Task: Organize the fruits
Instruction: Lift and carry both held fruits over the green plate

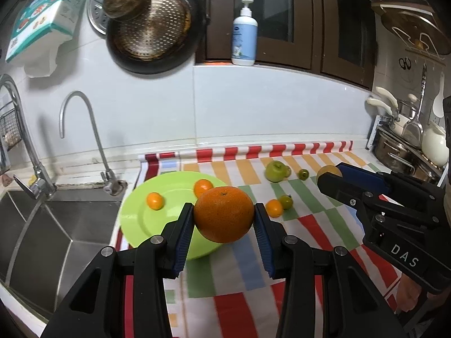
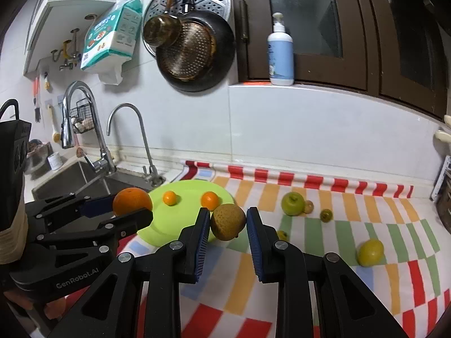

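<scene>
My left gripper (image 1: 224,217) is shut on a large orange (image 1: 224,214), held above the near right edge of a green plate (image 1: 166,197). The plate holds two small oranges (image 1: 155,200) (image 1: 203,187). My right gripper (image 2: 228,222) is shut on a brownish-yellow round fruit (image 2: 228,222), held above the cloth just right of the plate (image 2: 183,214). In the right wrist view the left gripper (image 2: 129,209) holds the orange (image 2: 132,200) over the plate's left edge. On the cloth lie a green apple (image 2: 293,203), a yellow lemon (image 2: 369,252) and small green fruits (image 2: 326,215).
A striped cloth (image 2: 338,225) covers the counter. A steel sink (image 1: 53,225) with two taps (image 1: 84,138) lies left of the plate. Pots and utensils (image 1: 403,146) stand at the far right. A pan (image 1: 152,33) hangs on the wall; a soap bottle (image 1: 244,36) stands on the ledge.
</scene>
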A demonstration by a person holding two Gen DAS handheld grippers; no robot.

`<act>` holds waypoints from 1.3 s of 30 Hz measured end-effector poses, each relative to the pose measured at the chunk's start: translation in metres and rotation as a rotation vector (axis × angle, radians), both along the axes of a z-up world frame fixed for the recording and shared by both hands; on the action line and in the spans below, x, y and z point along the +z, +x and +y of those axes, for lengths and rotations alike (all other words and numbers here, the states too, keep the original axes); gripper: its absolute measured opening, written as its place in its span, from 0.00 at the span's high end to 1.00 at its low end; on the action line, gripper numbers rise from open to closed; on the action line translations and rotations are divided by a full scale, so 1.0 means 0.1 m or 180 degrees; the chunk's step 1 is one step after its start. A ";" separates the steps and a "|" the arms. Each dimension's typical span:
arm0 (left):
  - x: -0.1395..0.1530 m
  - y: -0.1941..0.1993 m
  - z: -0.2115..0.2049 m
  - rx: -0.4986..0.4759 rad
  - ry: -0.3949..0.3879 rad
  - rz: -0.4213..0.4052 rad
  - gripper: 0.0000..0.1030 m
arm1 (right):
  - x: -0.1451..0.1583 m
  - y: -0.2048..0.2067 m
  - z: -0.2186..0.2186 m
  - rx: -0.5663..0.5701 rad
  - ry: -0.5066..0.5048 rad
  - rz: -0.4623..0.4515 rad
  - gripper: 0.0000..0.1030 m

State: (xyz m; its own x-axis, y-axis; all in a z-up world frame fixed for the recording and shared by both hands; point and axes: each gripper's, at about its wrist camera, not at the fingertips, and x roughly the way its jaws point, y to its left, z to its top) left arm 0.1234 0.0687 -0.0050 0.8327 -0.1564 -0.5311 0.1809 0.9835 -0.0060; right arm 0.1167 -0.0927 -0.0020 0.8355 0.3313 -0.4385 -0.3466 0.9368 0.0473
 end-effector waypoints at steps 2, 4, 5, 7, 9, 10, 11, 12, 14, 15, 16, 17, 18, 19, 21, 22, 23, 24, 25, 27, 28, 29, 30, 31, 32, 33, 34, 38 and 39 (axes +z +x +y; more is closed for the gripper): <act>0.01 0.00 0.06 0.0024 0.0008 -0.0014 0.59 | 0.01 0.01 0.08 0.0024 0.0001 -0.0014 0.73; 0.01 0.01 0.14 0.0054 0.0016 -0.0025 0.59 | 0.01 0.02 0.15 0.0048 0.0002 -0.0023 0.73; 0.01 0.01 0.16 0.0063 0.0020 -0.0028 0.59 | 0.01 0.03 0.18 0.0060 0.0002 -0.0023 0.73; 0.02 0.03 0.24 0.0093 0.0023 -0.0033 0.59 | 0.02 0.06 0.25 0.0083 0.0006 -0.0025 0.73; 0.01 0.05 0.30 0.0116 0.0027 -0.0041 0.59 | 0.02 0.10 0.32 0.0109 -0.0006 -0.0031 0.73; 0.01 0.06 0.34 0.0133 0.0030 -0.0044 0.59 | 0.02 0.11 0.35 0.0122 -0.0007 -0.0034 0.73; 0.01 0.07 0.36 0.0145 0.0028 -0.0045 0.59 | 0.03 0.13 0.39 0.0139 -0.0014 -0.0037 0.73; 0.00 0.09 0.40 0.0160 0.0027 -0.0041 0.59 | 0.03 0.15 0.43 0.0154 -0.0024 -0.0042 0.73; -0.01 0.12 0.45 0.0186 0.0024 -0.0035 0.59 | 0.03 0.19 0.49 0.0185 -0.0034 -0.0048 0.73; -0.02 0.14 0.48 0.0200 0.0024 -0.0030 0.59 | 0.03 0.20 0.52 0.0195 -0.0038 -0.0050 0.73; -0.02 0.17 0.51 0.0217 0.0024 -0.0025 0.59 | 0.03 0.24 0.56 0.0215 -0.0046 -0.0053 0.73; -0.03 0.19 0.53 0.0228 0.0023 -0.0020 0.59 | 0.03 0.26 0.58 0.0227 -0.0052 -0.0055 0.73; -0.04 0.21 0.55 0.0242 0.0021 -0.0013 0.59 | 0.03 0.28 0.62 0.0236 -0.0059 -0.0054 0.73; -0.04 0.24 0.57 0.0255 0.0021 -0.0008 0.59 | 0.02 0.32 0.65 0.0253 -0.0062 -0.0050 0.73; -0.06 0.30 0.61 0.0279 0.0024 0.0008 0.59 | 0.01 0.38 0.69 0.0275 -0.0067 -0.0038 0.73; -0.07 0.33 0.62 0.0283 0.0027 0.0014 0.59 | 0.00 0.41 0.72 0.0286 -0.0072 -0.0029 0.73; -0.08 0.37 0.63 0.0291 0.0035 0.0023 0.59 | -0.02 0.45 0.74 0.0297 -0.0075 -0.0017 0.73; -0.09 0.40 0.64 0.0295 0.0038 0.0031 0.59 | -0.03 0.49 0.75 0.0306 -0.0077 -0.0005 0.73; -0.11 0.44 0.66 0.0298 0.0041 0.0048 0.59 | -0.05 0.54 0.78 0.0316 -0.0082 0.0012 0.73; -0.15 0.51 0.69 0.0300 0.0052 0.0074 0.59 | -0.07 0.61 0.81 0.0322 -0.0090 0.0039 0.73; -0.17 0.55 0.70 0.0303 0.0059 0.0090 0.59 | -0.10 0.65 0.82 0.0329 -0.0094 0.0060 0.73; -0.19 0.58 0.71 0.0305 0.0063 0.0107 0.59 | -0.12 0.69 0.84 0.0333 -0.0098 0.0080 0.73; -0.22 0.62 0.72 0.0307 0.0068 0.0127 0.59 | -0.15 0.74 0.86 0.0340 -0.0104 0.0109 0.73; -0.25 0.67 0.74 0.0312 0.0073 0.0151 0.59 | -0.17 0.79 0.87 0.0348 -0.0112 0.0137 0.73; -0.27 0.70 0.75 0.0313 0.0076 0.0169 0.59 | -0.20 0.82 0.89 0.0351 -0.0119 0.0158 0.73; -0.30 0.74 0.76 0.0314 0.0081 0.0192 0.59 | -0.22 0.86 0.90 0.0351 -0.0126 0.0181 0.73; -0.33 0.78 0.77 0.0315 0.0089 0.0210 0.59 | -0.26 0.90 0.91 0.0354 -0.0133 0.0209 0.73; -0.46 0.92 0.81 0.0304 0.0121 0.0308 0.59 | -0.39 1.06 0.97 0.0389 -0.0165 0.0327 0.73; -0.48 0.95 0.81 0.0300 0.0125 0.0328 0.59 | -0.42 1.09 0.98 0.0397 -0.0178 0.0354 0.73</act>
